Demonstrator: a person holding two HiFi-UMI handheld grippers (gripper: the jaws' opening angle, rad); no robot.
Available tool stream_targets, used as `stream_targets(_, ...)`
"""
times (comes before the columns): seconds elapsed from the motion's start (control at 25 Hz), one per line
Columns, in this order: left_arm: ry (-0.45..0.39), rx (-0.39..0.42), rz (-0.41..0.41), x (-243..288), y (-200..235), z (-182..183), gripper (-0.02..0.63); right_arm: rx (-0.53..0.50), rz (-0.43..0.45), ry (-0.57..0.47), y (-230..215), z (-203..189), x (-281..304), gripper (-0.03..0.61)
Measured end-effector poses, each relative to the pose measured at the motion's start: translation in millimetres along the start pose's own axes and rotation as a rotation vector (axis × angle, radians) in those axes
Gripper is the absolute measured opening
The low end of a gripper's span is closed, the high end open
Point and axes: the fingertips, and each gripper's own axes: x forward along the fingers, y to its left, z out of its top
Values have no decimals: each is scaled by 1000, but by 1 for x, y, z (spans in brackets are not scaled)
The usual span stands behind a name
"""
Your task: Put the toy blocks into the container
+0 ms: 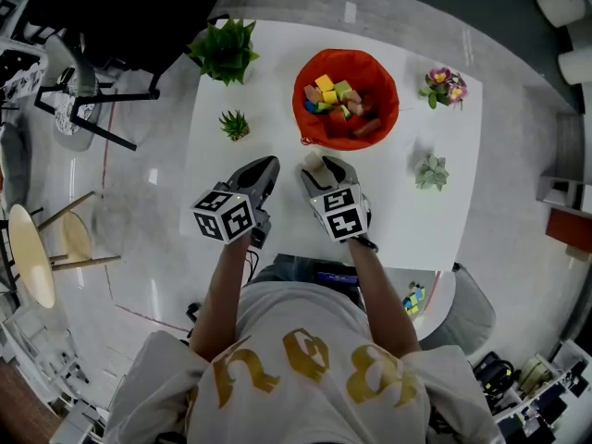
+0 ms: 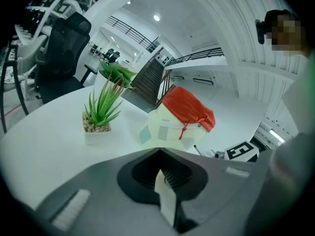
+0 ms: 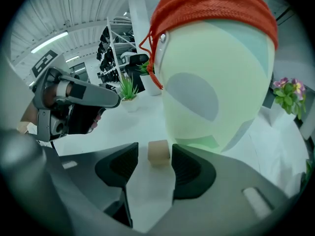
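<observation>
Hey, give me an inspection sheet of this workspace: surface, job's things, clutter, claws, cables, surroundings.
Surface: white table.
Job's things: red container holding coloured blocks; one tan block on the table in front of it.
Clutter: four potted plants: leafy plant, spiky plant, flowering plant, succulent.
Claws: left claw shut, nothing in it; right claw open, jaws apart on either side of the tan block, not gripping.
Cables: nothing seen on the table.
Surroundings: black chair and wooden stool on a grey floor.
</observation>
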Motion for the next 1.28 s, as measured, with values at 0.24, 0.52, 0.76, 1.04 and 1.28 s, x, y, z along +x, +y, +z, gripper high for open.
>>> stream_targets(0.24, -3, -5, 1, -1, 4, 2, 1, 9, -13, 22, -4, -6, 7, 215)
stream_targets(0.52, -5, -4, -2, -1, 5, 3, 0, 0, -36, 15, -7, -9, 7, 175)
stream_targets(0.76, -8, -2, -8, -2, 4, 7, 0, 3, -32, 21, -4, -11, 3, 175)
stream_targets(1.04, -12, -2, -13, -3, 4, 8, 0, 11, -43, -8, -5, -7, -2, 175)
stream_targets(1.28, -22, 6, -16, -6, 3, 13, 0, 48, -22, -28, -4, -7, -8, 175)
